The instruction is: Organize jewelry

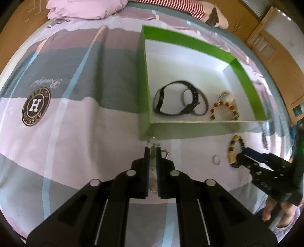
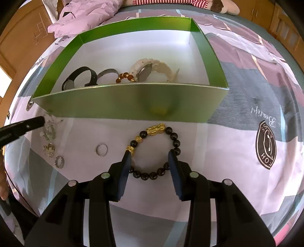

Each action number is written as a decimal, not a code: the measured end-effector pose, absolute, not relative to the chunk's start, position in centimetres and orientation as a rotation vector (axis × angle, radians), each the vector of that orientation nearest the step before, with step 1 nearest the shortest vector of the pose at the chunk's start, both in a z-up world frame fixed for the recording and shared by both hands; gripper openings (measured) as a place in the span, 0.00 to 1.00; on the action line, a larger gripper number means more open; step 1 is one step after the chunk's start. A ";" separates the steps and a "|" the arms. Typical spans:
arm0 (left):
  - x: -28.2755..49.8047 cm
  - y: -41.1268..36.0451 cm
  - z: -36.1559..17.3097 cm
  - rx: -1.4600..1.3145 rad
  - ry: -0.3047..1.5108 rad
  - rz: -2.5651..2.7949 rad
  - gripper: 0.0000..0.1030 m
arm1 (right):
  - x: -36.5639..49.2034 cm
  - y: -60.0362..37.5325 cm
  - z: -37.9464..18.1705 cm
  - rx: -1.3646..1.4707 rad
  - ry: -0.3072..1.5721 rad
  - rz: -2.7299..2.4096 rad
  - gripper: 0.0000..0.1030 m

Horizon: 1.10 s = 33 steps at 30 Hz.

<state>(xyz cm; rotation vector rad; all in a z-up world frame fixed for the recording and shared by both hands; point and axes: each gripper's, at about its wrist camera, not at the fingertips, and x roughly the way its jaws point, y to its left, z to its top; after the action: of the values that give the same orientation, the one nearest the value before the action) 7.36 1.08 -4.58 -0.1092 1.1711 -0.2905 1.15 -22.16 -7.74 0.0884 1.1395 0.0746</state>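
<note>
A green box (image 1: 190,125) with a white inside sits on the bedspread and holds a black watch (image 1: 161,100), a grey band (image 1: 201,106), an amber bead bracelet (image 1: 224,110) and a white watch (image 2: 152,71). Just before the box's near corner, my left gripper (image 1: 152,150) is shut on a silver chain (image 1: 153,141). My right gripper (image 2: 150,153) stands open, its fingers on either side of a black and gold bead bracelet (image 2: 153,150) lying flat on the sheet in front of the box (image 2: 133,100). The left gripper's tip (image 2: 40,120) also shows at the left edge of the right wrist view.
A silver ring (image 2: 101,149) and loose silver pieces (image 2: 49,149) lie on the sheet between the grippers. A pink pillow (image 1: 85,9) and a striped soft toy (image 1: 180,7) lie at the bed's far end. Wooden cabinets (image 1: 275,47) stand on the right. A hand (image 1: 275,212) holds the right gripper's handle.
</note>
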 end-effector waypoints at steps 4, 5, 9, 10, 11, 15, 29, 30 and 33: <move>6.9 0.8 -3.2 -0.127 1.129 -0.331 0.05 | 1.2 -22.9 -7.4 0.105 1.121 0.049 0.40; 6.8 0.7 -2.9 -0.133 1.123 -0.346 0.05 | 1.3 -23.4 -7.3 0.120 1.120 0.035 0.40; 6.4 0.5 -1.8 -0.156 1.097 -0.386 0.05 | 1.5 -24.4 -7.7 0.178 1.140 0.014 0.40; 6.4 0.6 -1.7 -0.156 1.096 -0.384 0.05 | 1.5 -24.5 -7.8 0.185 1.145 0.010 0.40; 6.5 0.7 -1.8 -0.157 1.103 -0.375 0.05 | 1.5 -24.6 -7.9 0.186 1.149 0.008 0.40; 7.4 1.2 -4.0 -0.143 1.200 -0.278 0.05 | 1.5 -24.3 -8.1 0.173 1.162 0.006 0.40; 7.3 -0.1 -7.9 -0.154 1.281 -0.301 0.08 | 1.2 -24.2 -8.1 0.170 1.158 0.023 0.09; 7.3 0.2 -7.5 -0.165 1.269 -0.305 0.07 | 1.1 -24.3 -7.6 0.181 1.143 0.032 0.09; 6.8 0.6 -5.7 -0.181 1.215 -0.326 0.07 | 0.7 -24.6 -5.6 0.214 1.085 0.069 0.09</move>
<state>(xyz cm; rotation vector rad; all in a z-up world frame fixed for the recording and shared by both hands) 6.85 0.55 -5.75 -0.1807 1.2147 -0.3262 0.70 -24.61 -5.59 0.2145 1.0852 0.0686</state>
